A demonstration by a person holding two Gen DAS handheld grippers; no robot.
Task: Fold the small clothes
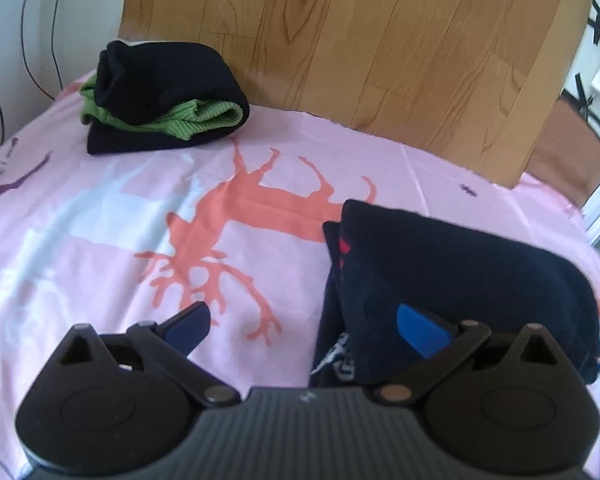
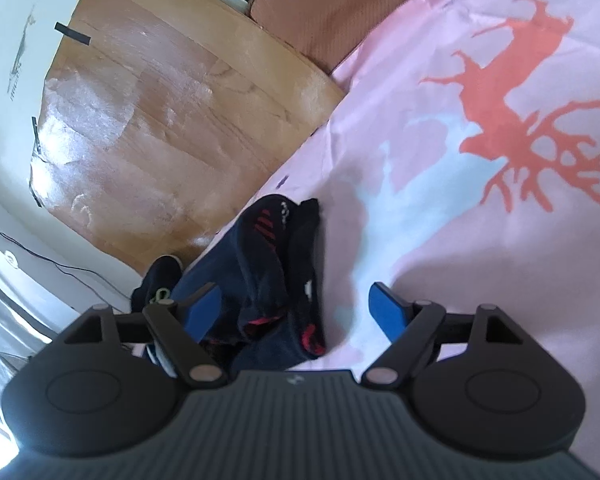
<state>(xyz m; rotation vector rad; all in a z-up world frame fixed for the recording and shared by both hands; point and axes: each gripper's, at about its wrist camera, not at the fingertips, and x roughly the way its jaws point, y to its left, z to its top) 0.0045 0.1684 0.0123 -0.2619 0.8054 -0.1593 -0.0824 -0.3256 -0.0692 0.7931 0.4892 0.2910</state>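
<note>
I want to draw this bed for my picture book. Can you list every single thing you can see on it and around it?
Bedsheet: one, pink with an orange deer print, covering the bed.
Folded pile: one, black and green clothes, far left of the sheet.
Dark garment: one, navy with red marks, near right, by the board.
Wooden board: one, brown, behind the bed.
Cable: one, black, on the wall.
Left gripper: black with blue pads, open.
Right gripper: same, open over the garment.

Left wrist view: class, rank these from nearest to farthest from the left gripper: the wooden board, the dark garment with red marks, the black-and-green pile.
From the left gripper:
1. Dark garment, right, under the gripper's right finger.
2. Black-and-green pile, far left on the pink sheet.
3. Wooden board, upright behind the sheet's far edge.
</note>
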